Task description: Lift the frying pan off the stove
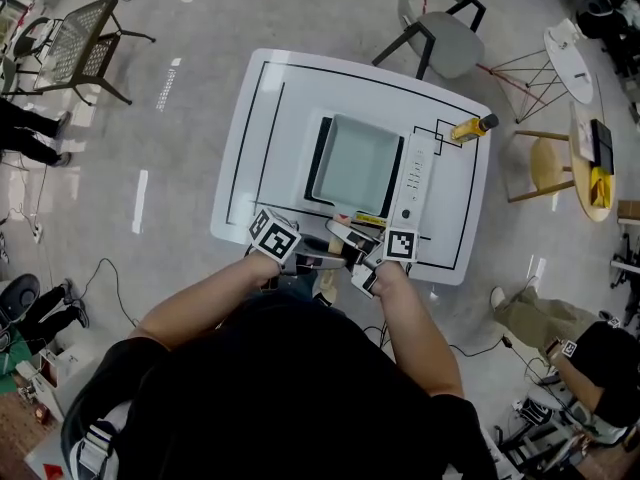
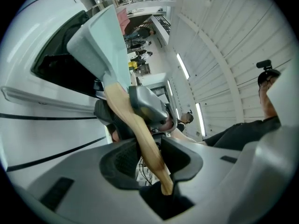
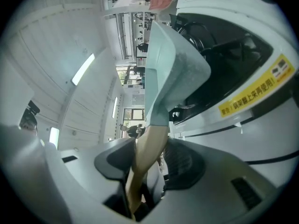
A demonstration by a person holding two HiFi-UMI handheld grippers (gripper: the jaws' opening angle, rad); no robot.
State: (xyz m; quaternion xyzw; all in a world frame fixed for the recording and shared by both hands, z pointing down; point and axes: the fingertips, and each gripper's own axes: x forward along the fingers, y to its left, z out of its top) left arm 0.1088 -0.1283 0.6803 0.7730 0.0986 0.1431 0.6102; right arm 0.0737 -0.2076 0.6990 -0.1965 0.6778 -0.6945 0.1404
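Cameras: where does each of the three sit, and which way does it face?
Head view: on the person's head, facing steeply down at table, stove and pan; shows forearms, left tool, right tool.
Left gripper view: rides the left tool, looking along its jaws, closed on the pan's handle; those jaws show.
Right gripper view: same on the right tool, gripping that handle too.
Shared: both gripper views see handle and pan.

Your left gripper [image 2: 152, 154] had grey jaws; between them, the tan wooden handle [image 2: 135, 125] met the pale mint-green square frying pan [image 2: 100, 41]. Ahead of your right gripper [image 3: 149, 160], the white stove [image 3: 280, 41] showed a black top and a yellow label [image 3: 254, 90] printed black. Black lines crossed the white table [image 1: 250, 148].
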